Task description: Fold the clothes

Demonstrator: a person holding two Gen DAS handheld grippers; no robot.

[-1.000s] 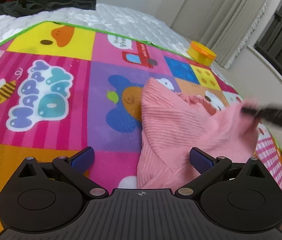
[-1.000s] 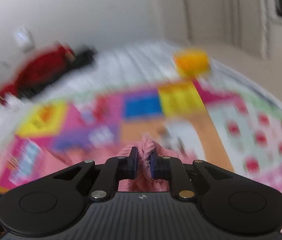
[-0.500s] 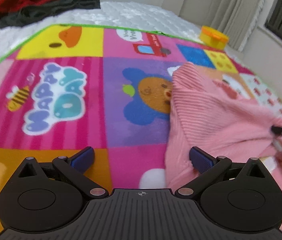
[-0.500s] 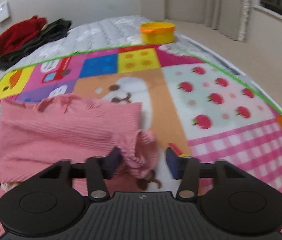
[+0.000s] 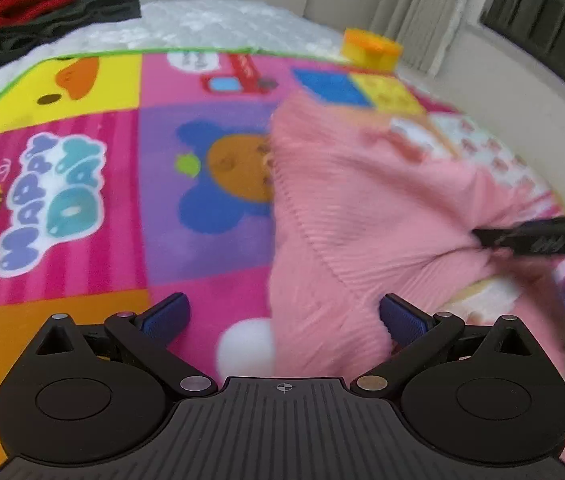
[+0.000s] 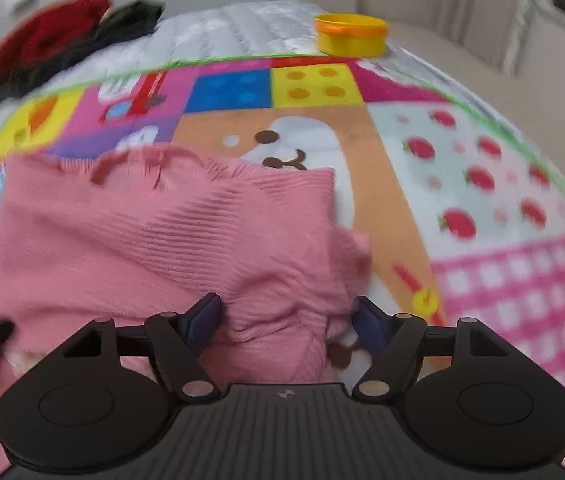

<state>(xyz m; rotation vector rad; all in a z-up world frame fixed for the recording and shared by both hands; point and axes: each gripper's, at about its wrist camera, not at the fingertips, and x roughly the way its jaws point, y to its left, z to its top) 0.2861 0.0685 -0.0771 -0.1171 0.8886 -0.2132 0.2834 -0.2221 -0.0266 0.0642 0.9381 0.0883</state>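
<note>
A pink ribbed knit garment [image 5: 362, 216] lies partly folded on a colourful cartoon play mat [image 5: 82, 184]. My left gripper [image 5: 284, 316] is open, its right finger at the garment's near edge. My right gripper [image 6: 286, 318] is open with bunched pink fabric [image 6: 186, 232] between its fingers, not pinched. The right gripper's finger shows as a dark bar at the right of the left wrist view [image 5: 538, 236], resting on the cloth.
A yellow tub with an orange rim [image 6: 350, 34] stands beyond the mat's far edge on the white quilted bedding [image 6: 242, 28]. A pile of red and black clothes [image 5: 42, 12] lies at the far left. Curtains [image 5: 422, 4] hang behind.
My right gripper let go of the pink fabric and opened wide. The garment dropped flatter onto the mat. The left gripper stayed open and shifted left.
</note>
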